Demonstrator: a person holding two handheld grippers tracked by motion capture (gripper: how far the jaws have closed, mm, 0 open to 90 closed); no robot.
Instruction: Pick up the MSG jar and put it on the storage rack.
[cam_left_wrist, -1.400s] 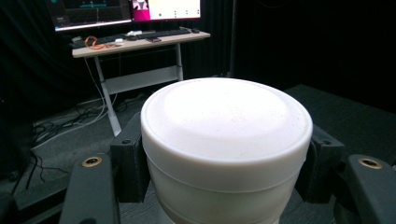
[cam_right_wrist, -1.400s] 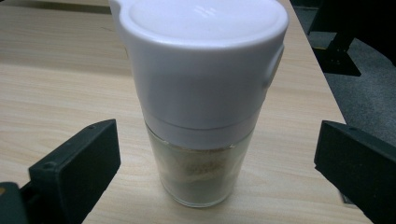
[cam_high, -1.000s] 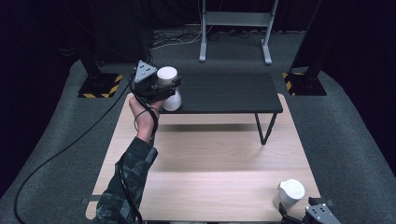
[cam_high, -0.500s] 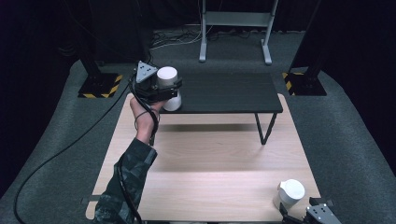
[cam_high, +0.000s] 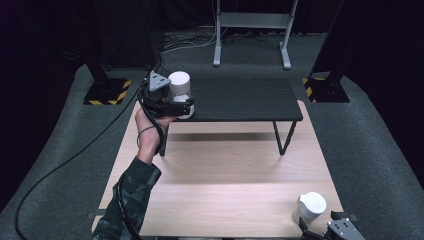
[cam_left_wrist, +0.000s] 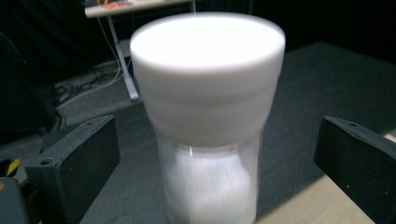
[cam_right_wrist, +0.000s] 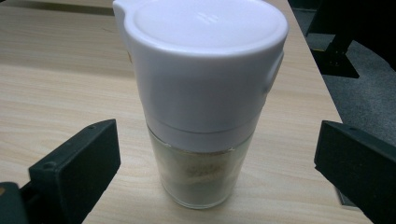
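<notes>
A white-capped glass jar (cam_high: 179, 82) (cam_left_wrist: 208, 70) stands at the left end of a low black table (cam_high: 245, 97). My left gripper (cam_high: 181, 106) (cam_left_wrist: 210, 158) is open, one jaw on each side of the jar's body with a gap to it. The jar looks blurred in the left gripper view. A second jar (cam_high: 311, 204) (cam_right_wrist: 205, 70), with a white flip cap and pale powder inside, stands on the wooden tabletop (cam_high: 225, 165) near its front right corner. My right gripper (cam_high: 320, 231) (cam_right_wrist: 210, 172) is open around that jar and does not touch it.
The black table stands on thin legs at the back of the wooden top. Dark carpet surrounds the table. A metal stand (cam_high: 250, 30) and two black posts on striped bases (cam_high: 107, 92) stand behind. A black cable (cam_high: 65, 165) trails left from my left gripper.
My left gripper has shifted very slightly around the far jar. The right gripper and the near jar have stayed in place.
</notes>
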